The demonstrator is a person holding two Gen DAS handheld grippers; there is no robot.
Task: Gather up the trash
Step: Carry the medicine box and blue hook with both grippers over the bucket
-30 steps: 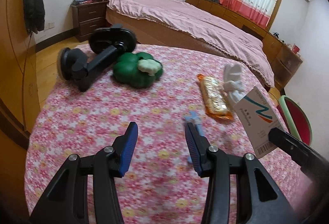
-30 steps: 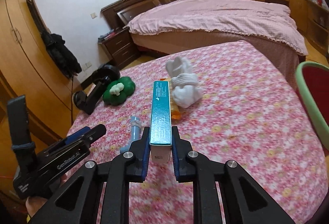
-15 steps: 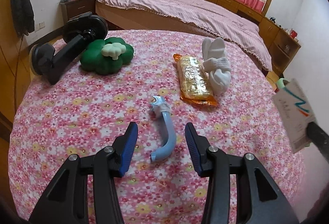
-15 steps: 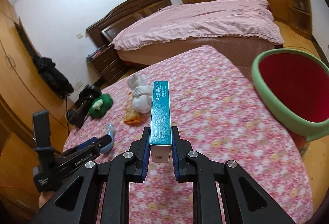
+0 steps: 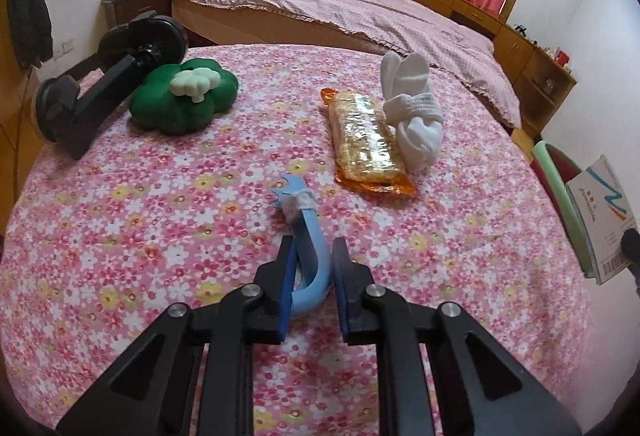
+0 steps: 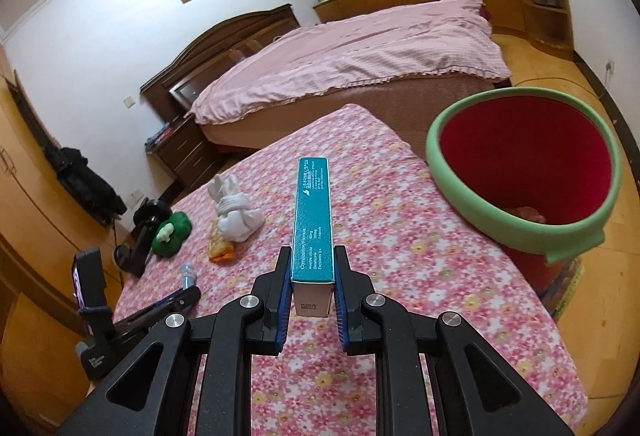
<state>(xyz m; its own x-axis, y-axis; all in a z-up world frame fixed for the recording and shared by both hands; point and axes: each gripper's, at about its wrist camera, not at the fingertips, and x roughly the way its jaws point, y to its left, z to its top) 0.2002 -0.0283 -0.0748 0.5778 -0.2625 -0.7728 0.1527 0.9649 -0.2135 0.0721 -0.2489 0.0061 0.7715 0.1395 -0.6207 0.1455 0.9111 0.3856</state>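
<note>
Pink floral tablecloth [image 5: 160, 236], teal box [image 6: 312, 228], red bin, green rim [image 6: 520, 224]

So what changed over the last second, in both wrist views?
The left gripper advanced and narrowed its jaws around the blue curved plastic piece. The right gripper carried the teal medicine box toward the red bin. The snack packet, white sock bundle and green toy stayed put.

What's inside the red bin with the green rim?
Red bin with green rim: some reddish crumpled stuff at the bottom; the near rim hides the rest.
</note>
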